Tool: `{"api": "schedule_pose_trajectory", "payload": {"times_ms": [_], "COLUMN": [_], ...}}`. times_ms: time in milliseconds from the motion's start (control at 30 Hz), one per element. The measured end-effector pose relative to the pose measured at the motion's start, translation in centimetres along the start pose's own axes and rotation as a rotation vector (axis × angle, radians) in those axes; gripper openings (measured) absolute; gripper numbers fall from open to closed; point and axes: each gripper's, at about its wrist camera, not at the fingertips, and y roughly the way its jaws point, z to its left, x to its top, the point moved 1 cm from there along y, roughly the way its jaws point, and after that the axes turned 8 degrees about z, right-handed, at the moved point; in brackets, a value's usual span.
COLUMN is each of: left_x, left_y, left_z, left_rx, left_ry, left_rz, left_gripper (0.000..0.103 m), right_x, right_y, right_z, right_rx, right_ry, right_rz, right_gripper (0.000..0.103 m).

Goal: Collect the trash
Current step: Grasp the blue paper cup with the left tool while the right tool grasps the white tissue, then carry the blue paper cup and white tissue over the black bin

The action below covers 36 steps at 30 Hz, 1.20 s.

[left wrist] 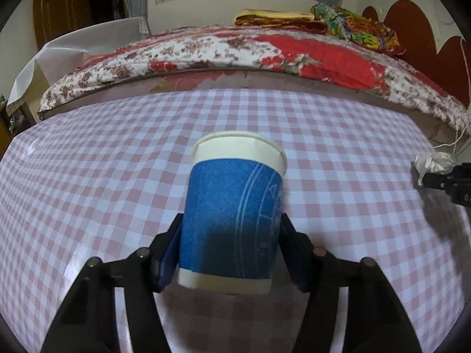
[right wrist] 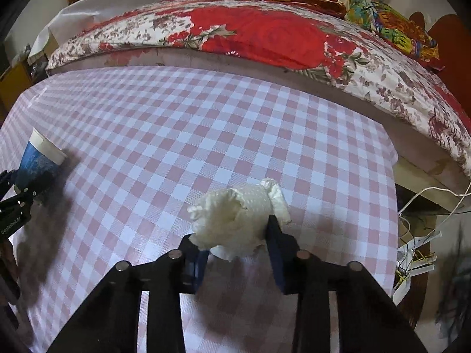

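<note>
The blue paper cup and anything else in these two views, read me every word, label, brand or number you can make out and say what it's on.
Blue paper cup, held in the left tool: white line artwork only, any lettering too blurred to read.
Left tool as seen in the right wrist view: small white print on its black body, too small and blurred to read.
Crumpled tissue in the right tool: no text.
Checked tablecloth: no text.
</note>
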Motion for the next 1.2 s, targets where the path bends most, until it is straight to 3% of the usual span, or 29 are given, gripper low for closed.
{"api": "schedule_pose_trajectory", "payload": {"times_ms": [267,700,1200], "left_x": [-1.4,-5.4,-8.5], "left_y": [-4.6,-11.6,-15.6], "left_z": [-2.7,-7.4,-14.5], "left_rx": [-0.061,-0.122,-0.213], "left_ry": [0.022,0.055,0.149], "left_rz": [-0.051,-0.102,-0.111], "left_gripper": [0.062,0.062,0.062], "right_x": [-3.5,-11.4,-19.5], "right_y": [-6.1,-15.2,-21.0], "right_z": [-0.8,-1.6,-5.6], "right_rx": [0.051,0.045,0.007], "right_ry": [0.015,0.008,0.061], "right_rz": [-0.093,-0.202,-0.262], "right_gripper": [0.036,0.036,0.036]}}
